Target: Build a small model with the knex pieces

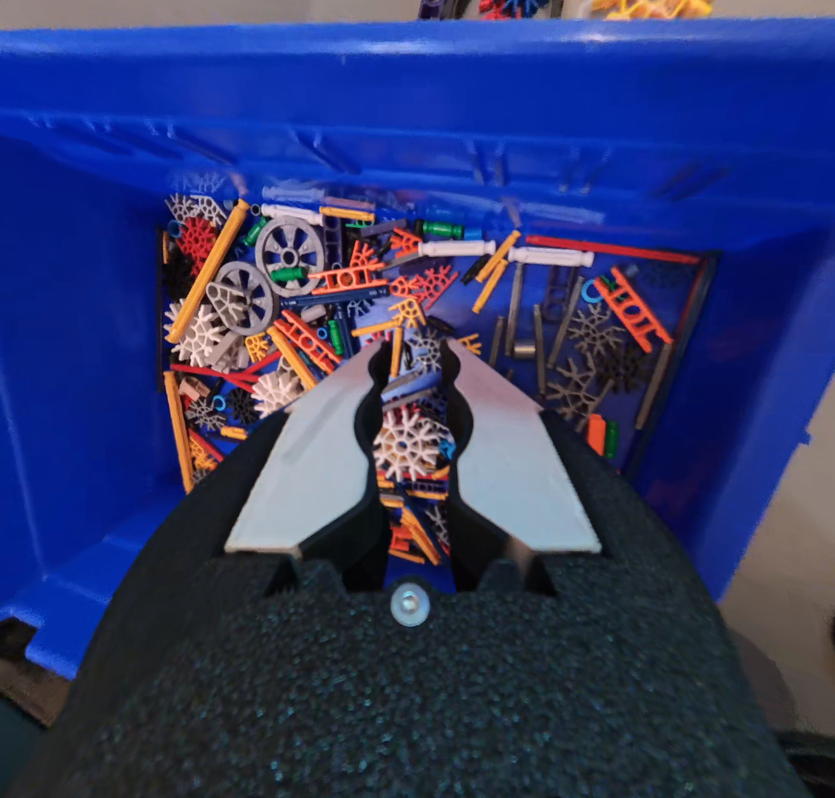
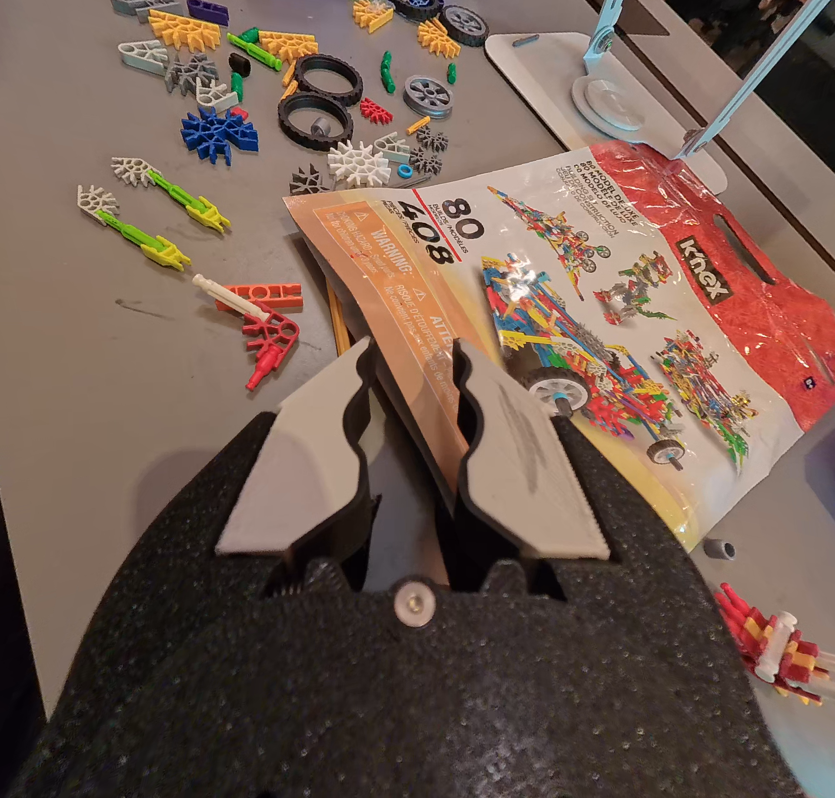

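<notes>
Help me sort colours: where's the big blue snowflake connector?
Right wrist view, upper left: the blue snowflake connector lies on the grey table, left of two black tyre rings.

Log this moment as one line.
left gripper: open, over blue bin of building pieces | right gripper: open, astride printed bag edge | table: loose pieces

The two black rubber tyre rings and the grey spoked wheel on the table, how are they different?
The two black rubber tyre rings are hollow with knobbly tread; the grey spoked wheel has a hub, spokes and a smooth rim. The rings touch each other and one holds a small grey cylinder; the wheel lies alone. All are round and lie flat on the grey table.
</notes>
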A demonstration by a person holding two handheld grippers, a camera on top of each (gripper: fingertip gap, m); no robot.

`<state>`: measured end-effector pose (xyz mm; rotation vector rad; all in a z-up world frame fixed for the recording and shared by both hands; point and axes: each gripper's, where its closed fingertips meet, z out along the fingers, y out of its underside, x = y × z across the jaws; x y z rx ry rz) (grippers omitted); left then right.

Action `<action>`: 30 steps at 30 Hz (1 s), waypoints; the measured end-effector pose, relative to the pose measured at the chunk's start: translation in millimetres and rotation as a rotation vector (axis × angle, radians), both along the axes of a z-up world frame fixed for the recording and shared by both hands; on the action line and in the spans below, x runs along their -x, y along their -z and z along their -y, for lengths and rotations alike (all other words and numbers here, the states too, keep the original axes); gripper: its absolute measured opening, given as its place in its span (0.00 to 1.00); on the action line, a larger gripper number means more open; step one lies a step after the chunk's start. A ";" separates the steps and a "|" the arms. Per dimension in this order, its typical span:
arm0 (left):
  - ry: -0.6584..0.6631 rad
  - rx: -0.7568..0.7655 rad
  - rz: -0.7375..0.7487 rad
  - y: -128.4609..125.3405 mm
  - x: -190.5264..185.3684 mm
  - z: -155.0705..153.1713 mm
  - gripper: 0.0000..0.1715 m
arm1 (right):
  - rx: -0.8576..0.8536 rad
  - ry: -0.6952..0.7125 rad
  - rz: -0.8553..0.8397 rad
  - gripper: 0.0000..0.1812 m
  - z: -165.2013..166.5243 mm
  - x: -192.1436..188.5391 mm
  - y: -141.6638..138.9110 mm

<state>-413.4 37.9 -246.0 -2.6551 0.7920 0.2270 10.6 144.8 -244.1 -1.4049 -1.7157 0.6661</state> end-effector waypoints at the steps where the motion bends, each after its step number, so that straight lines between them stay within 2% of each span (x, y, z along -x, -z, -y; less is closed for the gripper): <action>1: 0.004 0.006 -0.003 2.6 0.9 -2.3 0.11 | -0.001 0.000 0.002 0.18 0.0 0.1 0.5; 8: 0.016 0.028 0.009 13.8 3.8 -11.6 0.11 | 0.004 -0.006 0.017 0.18 0.7 0.3 2.9; 15: -0.006 0.027 0.073 18.8 1.4 -11.3 0.06 | 0.001 -0.011 0.038 0.17 1.0 0.9 6.5; 18: 0.007 0.078 0.073 18.0 0.4 -0.5 0.06 | 0.004 -0.014 0.045 0.17 1.2 1.0 7.6; 25: -0.020 0.023 0.070 1.0 6.3 -4.0 0.12 | 0.007 -0.016 0.045 0.17 1.5 1.1 7.9; 30: -0.018 0.020 0.045 3.3 8.2 -6.0 0.11 | 0.006 -0.020 0.041 0.17 2.1 1.0 7.2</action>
